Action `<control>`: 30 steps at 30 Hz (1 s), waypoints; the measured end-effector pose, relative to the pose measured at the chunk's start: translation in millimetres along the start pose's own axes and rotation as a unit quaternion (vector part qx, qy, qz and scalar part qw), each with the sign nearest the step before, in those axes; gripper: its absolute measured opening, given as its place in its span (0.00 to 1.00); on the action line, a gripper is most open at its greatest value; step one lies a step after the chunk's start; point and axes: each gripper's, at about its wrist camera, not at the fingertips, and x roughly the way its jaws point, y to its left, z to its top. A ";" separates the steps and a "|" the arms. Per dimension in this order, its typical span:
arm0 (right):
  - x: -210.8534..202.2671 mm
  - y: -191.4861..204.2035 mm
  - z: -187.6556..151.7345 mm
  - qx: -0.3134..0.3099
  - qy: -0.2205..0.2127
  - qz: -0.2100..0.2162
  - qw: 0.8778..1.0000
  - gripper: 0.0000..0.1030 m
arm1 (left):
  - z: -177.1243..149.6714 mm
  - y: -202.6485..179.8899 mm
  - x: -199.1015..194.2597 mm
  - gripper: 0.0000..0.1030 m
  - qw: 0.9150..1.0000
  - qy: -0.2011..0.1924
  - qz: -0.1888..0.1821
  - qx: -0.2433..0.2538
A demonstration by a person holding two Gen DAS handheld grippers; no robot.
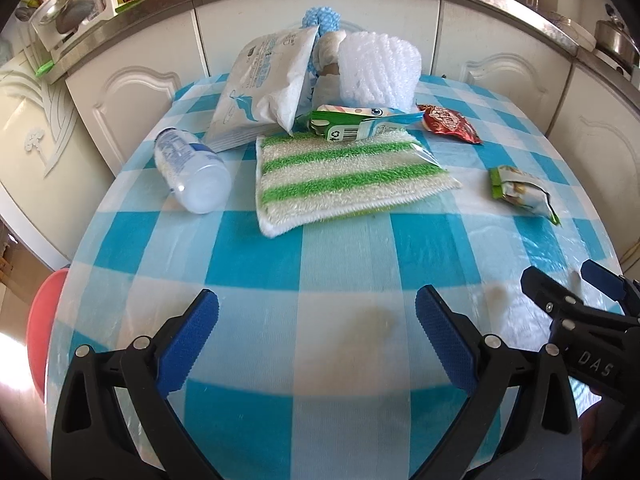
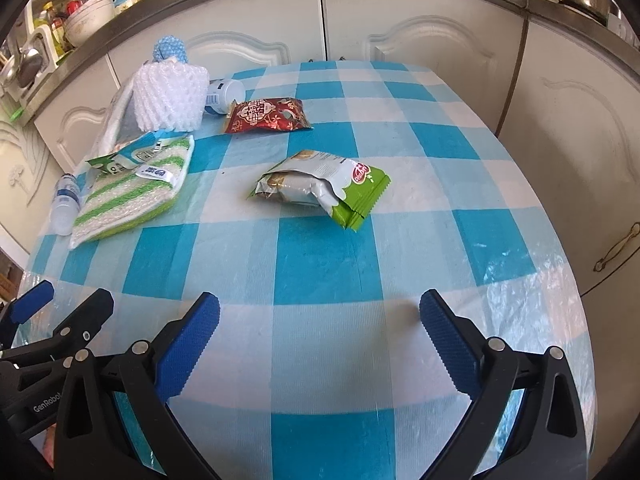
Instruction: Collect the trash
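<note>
A: Status on the trash pickup?

B: Nothing collected that I can see. Left claw (image 1: pixel 316 344) and right claw (image 2: pixel 318 346) both spread wide, nothing between them, low in frame over the counter (image 2: pixel 328 256).

A: Where's the trash?

B: Green wrapper (image 2: pixel 320 188) mid-frame in the right view, red wrapper (image 2: pixel 268 116) above it, plastic bottle (image 1: pixel 192 172) left in the left view. No bin in view.

My left camera rides behind my left gripper (image 1: pixel 316 320), looking forward and steeply down over the checked table (image 1: pixel 340 412) from its near edge. My right camera does likewise behind my right gripper (image 2: pixel 320 322), just beside it. Both share the striped cloth (image 1: pixel 344 176), green wrapper (image 2: pixel 320 188) and the cabinets (image 2: pixel 420 32) behind.
</note>
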 end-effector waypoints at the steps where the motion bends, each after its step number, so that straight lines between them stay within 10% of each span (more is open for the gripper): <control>1: -4.2 -0.1 -0.4 0.001 -0.003 0.002 1.000 0.96 | -2.4 1.3 -5.5 0.96 1.000 -0.004 -0.001 0.000; 30: -181.1 50.4 -10.4 -0.065 -0.185 0.026 0.980 0.96 | -27.5 85.8 -155.2 0.96 0.988 -0.133 0.054 -0.060</control>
